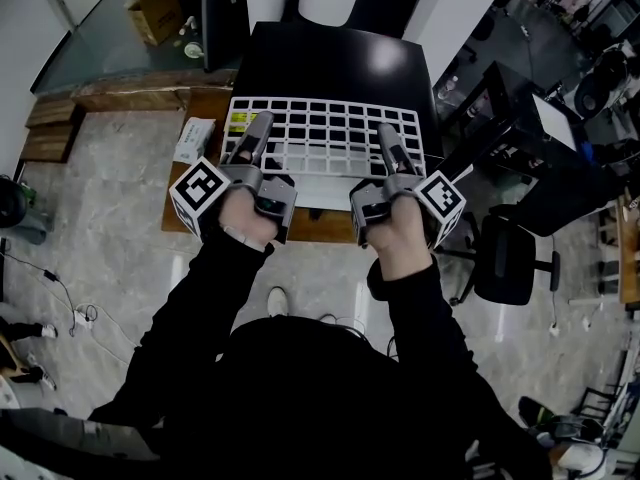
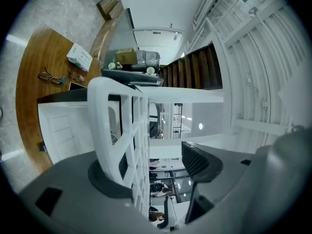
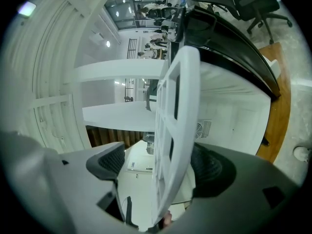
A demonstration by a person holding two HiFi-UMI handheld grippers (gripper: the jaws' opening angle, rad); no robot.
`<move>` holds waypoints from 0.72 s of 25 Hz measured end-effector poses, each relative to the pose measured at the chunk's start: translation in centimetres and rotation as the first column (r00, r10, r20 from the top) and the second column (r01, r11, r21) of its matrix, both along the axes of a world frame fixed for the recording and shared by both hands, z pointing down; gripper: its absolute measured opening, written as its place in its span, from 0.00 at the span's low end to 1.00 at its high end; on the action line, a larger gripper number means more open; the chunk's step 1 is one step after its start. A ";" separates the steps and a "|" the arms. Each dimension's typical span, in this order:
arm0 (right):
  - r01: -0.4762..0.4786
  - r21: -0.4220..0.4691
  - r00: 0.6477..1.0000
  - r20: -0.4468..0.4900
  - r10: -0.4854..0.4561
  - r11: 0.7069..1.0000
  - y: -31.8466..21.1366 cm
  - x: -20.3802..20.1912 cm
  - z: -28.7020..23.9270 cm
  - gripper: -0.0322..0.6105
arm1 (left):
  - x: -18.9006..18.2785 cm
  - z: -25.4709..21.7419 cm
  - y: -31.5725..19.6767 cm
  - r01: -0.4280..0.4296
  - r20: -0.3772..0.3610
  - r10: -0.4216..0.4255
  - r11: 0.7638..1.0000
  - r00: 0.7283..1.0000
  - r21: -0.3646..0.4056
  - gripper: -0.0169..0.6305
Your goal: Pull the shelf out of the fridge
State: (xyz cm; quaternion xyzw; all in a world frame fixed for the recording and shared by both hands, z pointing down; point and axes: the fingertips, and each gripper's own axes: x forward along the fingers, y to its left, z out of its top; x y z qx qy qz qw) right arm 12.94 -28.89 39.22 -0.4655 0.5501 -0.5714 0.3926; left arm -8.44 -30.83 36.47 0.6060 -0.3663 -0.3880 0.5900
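The white grid shelf (image 1: 325, 143) is out of the fridge (image 1: 340, 63). It lies flat across the black top, and its solid near rail juts past the front edge of that top toward the person. The fridge stands at the near edge of a wooden table (image 1: 200, 108), and a small white carton (image 1: 193, 140) sits just beside its left front corner.

Both tools are at that jutting rail, near its left and right corners. The left gripper (image 2: 156, 167) is released: the rail rests on its lower pad (image 2: 105, 182), and the upper pad (image 2: 200, 160) stands clear with background showing between. The right gripper (image 3: 158, 165) is also unclenched. The rail leans on its lower pad (image 3: 212, 167), and the upper one (image 3: 109, 162) is apart from it.

The step in hand looks like letting go after setting the shelf down. I judge the overhang to be the risk, since the lower pads may be carrying part of the weight. To do this well, first confirm that the fridge top bears most of the shelf, and nudge it further back if it does not. Then dip both grippers slightly off the rail together and draw them straight back, level, so neither pad drags or tips a corner.
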 end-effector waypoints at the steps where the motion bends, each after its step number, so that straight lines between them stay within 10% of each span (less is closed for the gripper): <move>1: 0.002 0.002 1.000 -0.001 -0.002 1.000 0.1 0.0 0.1 0.70 | 0.0 0.0 0.1 -0.002 0.000 0.002 1.000 1.000 0.004 0.50; 18: 0.075 0.036 0.996 0.042 -0.076 0.997 0.9 -2.3 0.4 0.69 | 0.1 -0.6 0.4 -0.019 0.023 0.018 0.999 1.000 0.050 0.60</move>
